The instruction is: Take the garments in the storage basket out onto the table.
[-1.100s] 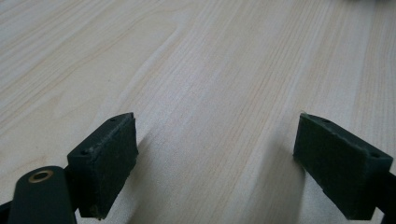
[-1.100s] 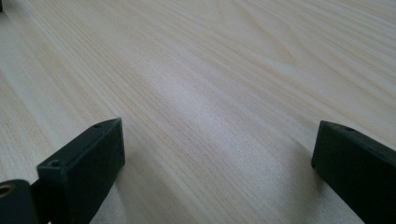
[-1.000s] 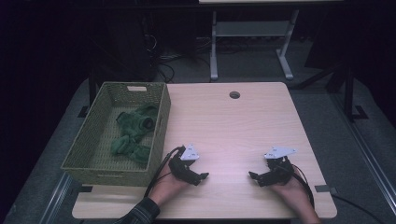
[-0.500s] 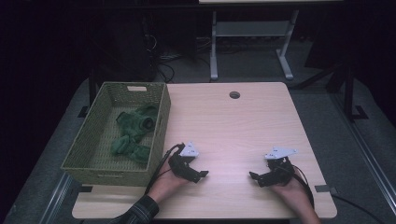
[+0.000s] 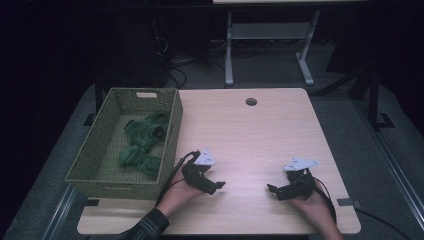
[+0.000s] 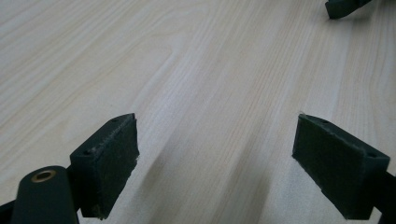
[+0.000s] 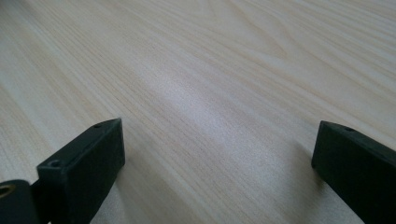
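My left gripper (image 5: pixel 216 187) rests low on the pale wooden table (image 5: pixel 240 130) near its front edge, just right of the woven basket (image 5: pixel 102 150). Its jaws stand wide apart in the left gripper view, with bare wood between the pads (image 6: pixel 107 163). My right gripper (image 5: pixel 272 190) sits at the front right, pointing toward the left one. It is open too, with nothing between its pads (image 7: pixel 86 165). A jaw tip of the right gripper (image 6: pixel 343 7) shows at the top of the left gripper view. Green cloth pieces (image 5: pixel 142 142) lie bunched inside the basket.
The basket stands along the table's left edge. A round cable hole (image 5: pixel 251 101) lies near the table's far edge. Behind the table, a grey metal frame (image 5: pixel 265 45) stands on the dark floor with cables around it.
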Motion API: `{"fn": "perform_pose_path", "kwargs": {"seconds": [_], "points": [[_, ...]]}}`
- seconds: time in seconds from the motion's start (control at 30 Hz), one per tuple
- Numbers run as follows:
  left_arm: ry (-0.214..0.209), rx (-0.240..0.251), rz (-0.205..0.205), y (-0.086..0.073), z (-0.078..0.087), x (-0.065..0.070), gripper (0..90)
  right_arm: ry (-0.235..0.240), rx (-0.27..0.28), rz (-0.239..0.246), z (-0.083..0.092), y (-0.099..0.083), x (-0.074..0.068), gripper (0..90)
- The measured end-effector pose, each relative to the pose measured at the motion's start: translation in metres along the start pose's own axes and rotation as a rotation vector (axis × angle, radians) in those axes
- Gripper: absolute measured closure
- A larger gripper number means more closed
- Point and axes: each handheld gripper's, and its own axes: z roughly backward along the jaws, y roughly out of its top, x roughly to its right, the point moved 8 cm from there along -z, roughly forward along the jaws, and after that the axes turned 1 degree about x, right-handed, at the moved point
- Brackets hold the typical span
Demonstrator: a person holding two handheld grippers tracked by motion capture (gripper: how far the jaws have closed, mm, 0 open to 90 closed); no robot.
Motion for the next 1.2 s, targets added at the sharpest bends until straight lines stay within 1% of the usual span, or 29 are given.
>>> {"fn": "perform_pose_path", "kwargs": {"seconds": [0.03,0.13,0.27,0.3,0.33,0.4,0.43,0.53,0.57,0.63,0.77,0.8,0.87,1.03,1.2], "points": [[0.002,0.01,0.005,0.003,0.003,0.0,13.7,0.0,0.001,0.0,0.0,0.0,0.0,2.3],[0.007,0.005,-0.006,0.004,0.007,-0.001,13.6,-0.001,-0.001,-0.005,0.0,0.0,0.0,2.3],[0.008,0.019,0.002,0.009,0.012,-0.004,13.7,-0.002,0.0,-0.006,0.0,0.0,0.0,2.3],[0.011,0.016,-0.002,0.01,0.014,-0.005,13.7,-0.002,0.0,-0.005,0.0,0.0,0.0,2.3],[0.012,0.028,0.007,0.012,0.015,-0.005,13.7,-0.002,0.0,-0.006,0.0,-0.001,0.0,2.3],[0.011,0.035,0.009,0.015,0.018,-0.005,13.7,-0.002,0.0,-0.006,0.0,0.0,0.0,2.3],[0.013,0.037,0.003,0.016,0.019,-0.006,13.7,-0.002,0.0,-0.005,0.0,0.0,0.0,2.3],[0.014,0.032,0.007,0.018,0.022,-0.006,13.7,-0.002,-0.002,-0.005,0.0,-0.001,0.0,2.3],[0.012,0.031,0.013,0.018,0.023,-0.005,13.7,-0.002,-0.002,-0.005,0.0,-0.001,0.0,2.3],[0.005,0.024,0.013,0.02,0.024,-0.005,13.8,-0.002,-0.001,-0.006,0.0,-0.001,0.0,2.3],[0.001,0.023,-0.002,0.025,0.028,-0.004,13.7,-0.002,-0.002,-0.005,0.0,-0.001,0.0,2.3],[0.0,0.024,0.001,0.026,0.029,-0.004,13.8,-0.002,-0.001,-0.005,0.0,-0.001,0.0,2.3],[0.002,0.014,-0.003,0.029,0.031,-0.005,13.8,-0.002,-0.002,-0.005,0.0,-0.001,0.0,2.3],[0.006,0.023,-0.007,0.04,0.038,-0.009,13.8,-0.002,-0.002,-0.006,0.0,-0.001,0.0,2.3],[0.014,0.04,-0.026,0.05,0.044,-0.011,14.1,-0.002,-0.001,-0.006,0.0,-0.001,0.0,2.3]]}}
